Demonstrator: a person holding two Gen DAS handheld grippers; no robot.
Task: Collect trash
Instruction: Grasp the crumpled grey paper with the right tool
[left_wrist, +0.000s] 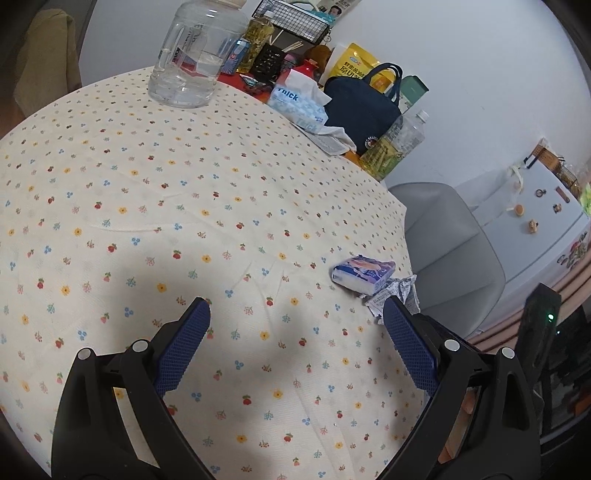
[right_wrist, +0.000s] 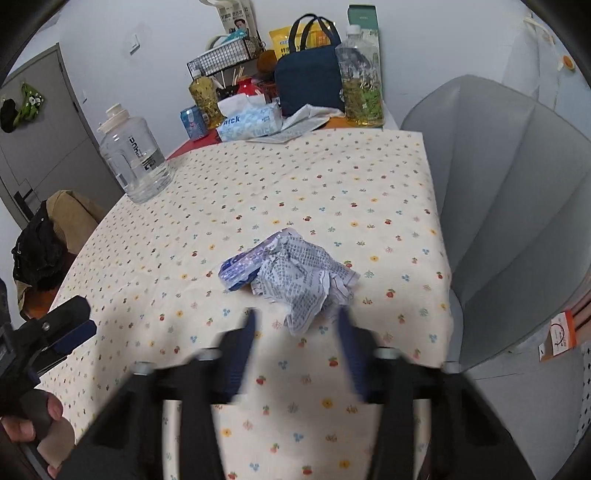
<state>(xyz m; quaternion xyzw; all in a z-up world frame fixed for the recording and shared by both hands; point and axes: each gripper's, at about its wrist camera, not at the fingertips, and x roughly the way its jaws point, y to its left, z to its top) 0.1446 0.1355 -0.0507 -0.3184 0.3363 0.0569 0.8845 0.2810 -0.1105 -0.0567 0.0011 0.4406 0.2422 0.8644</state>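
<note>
A crumpled printed paper (right_wrist: 306, 280) lies on the flowered tablecloth (right_wrist: 295, 192), touching a small blue-and-white tissue packet (right_wrist: 242, 267). My right gripper (right_wrist: 297, 321) is open and blurred, its fingers just short of the paper's near end. In the left wrist view the packet (left_wrist: 364, 275) and the paper (left_wrist: 397, 295) lie near the table's right edge. My left gripper (left_wrist: 295, 310) is open and empty over the cloth, its right finger (left_wrist: 406, 339) close to the paper. The left gripper also shows in the right wrist view (right_wrist: 74, 332).
A clear water jug (right_wrist: 135, 158), a tissue box (right_wrist: 247, 120), a dark lunch bag (right_wrist: 308, 79), tea bottles (right_wrist: 362, 81) and a wire basket (right_wrist: 225, 55) crowd the far end. A grey chair (right_wrist: 509, 206) stands at the table's right edge.
</note>
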